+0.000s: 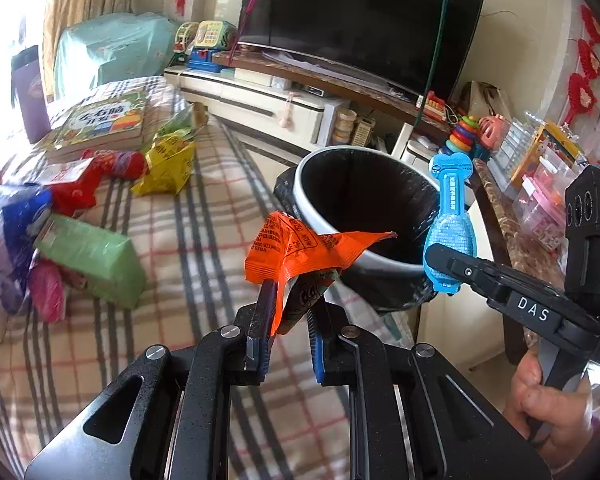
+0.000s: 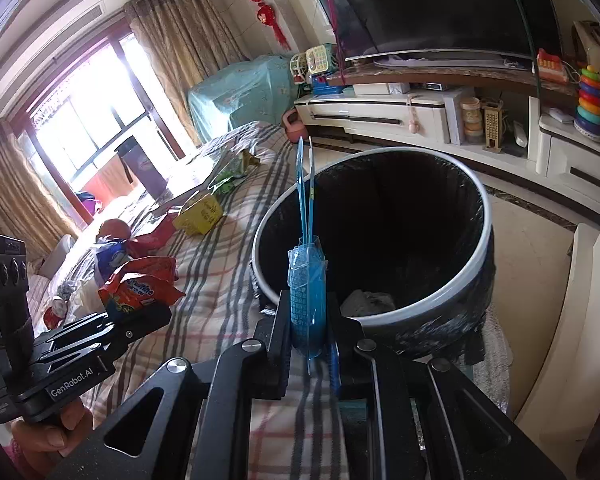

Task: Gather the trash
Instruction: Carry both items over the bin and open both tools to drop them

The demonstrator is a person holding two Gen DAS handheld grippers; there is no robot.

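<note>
My left gripper [image 1: 290,300] is shut on an orange snack wrapper [image 1: 300,252], held just left of the trash bin's rim. The bin [image 1: 312,216] is round, grey-rimmed, lined with a black bag. My right gripper [image 2: 308,312] is shut on a blue plastic blister pack [image 2: 306,280], held upright at the bin's near rim [image 2: 440,300]. The right gripper [image 1: 452,266] and its blue pack [image 1: 450,216] show in the left wrist view; the left gripper [image 2: 140,312] and orange wrapper [image 2: 140,284] show in the right wrist view. Crumpled white trash [image 2: 366,302] lies in the bin.
More wrappers lie on the plaid-covered surface [image 1: 204,240]: a yellow bag [image 1: 166,168], a red one [image 1: 88,180], a green pack [image 1: 92,256], a blue-white bag [image 1: 12,216]. A book [image 1: 100,124] lies farther back. A TV stand [image 2: 400,116] and toys stand beyond.
</note>
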